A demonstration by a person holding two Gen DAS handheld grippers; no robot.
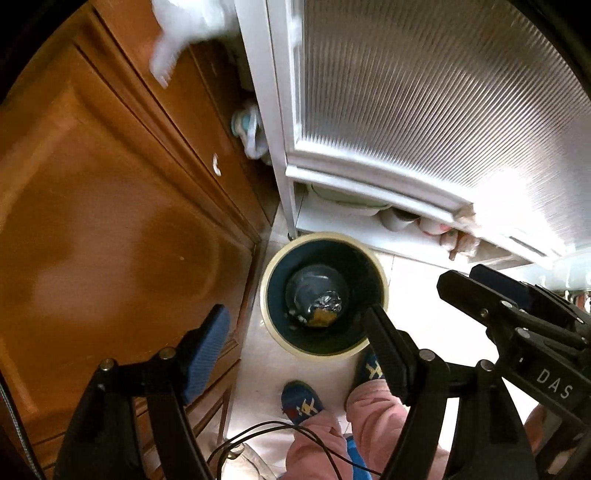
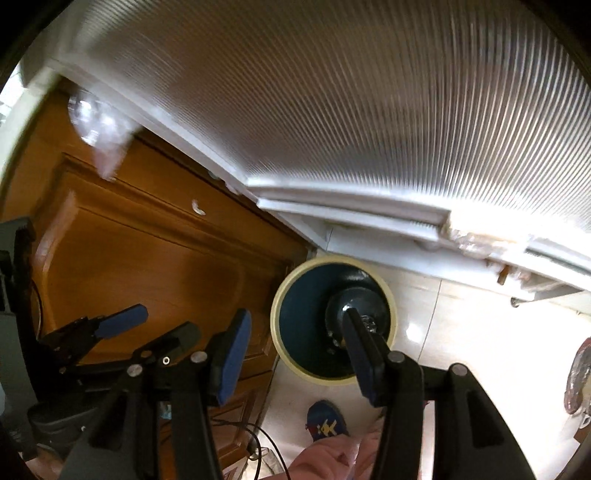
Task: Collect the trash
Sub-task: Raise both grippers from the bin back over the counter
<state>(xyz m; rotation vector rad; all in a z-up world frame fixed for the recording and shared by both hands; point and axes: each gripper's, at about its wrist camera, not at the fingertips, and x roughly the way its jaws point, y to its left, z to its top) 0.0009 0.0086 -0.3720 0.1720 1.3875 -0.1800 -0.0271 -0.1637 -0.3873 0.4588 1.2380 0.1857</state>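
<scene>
On the tiled floor stands a round trash bin (image 1: 266,295) with a cream rim and a dark inside. At its bottom lie crumpled foil and a yellow scrap (image 1: 325,310). My left gripper (image 1: 295,350) hangs straight above the bin, open, with nothing between its blue pads. My right gripper (image 1: 460,275) reaches in from the right, also open and holding nothing. In the right wrist view the bin (image 2: 276,321) lies ahead of my right gripper (image 2: 299,356), whose right finger hides most of the foil (image 2: 369,323). My left gripper (image 2: 155,328) shows at the left.
A brown wooden cabinet (image 1: 110,221) stands to the bin's left and a white door with ribbed glass (image 1: 424,110) behind it. A person's feet in blue slippers (image 1: 301,402) and pink trousers are right below the bin. A black cable (image 1: 277,432) trails on the floor. A white bag (image 1: 184,33) hangs above the cabinet.
</scene>
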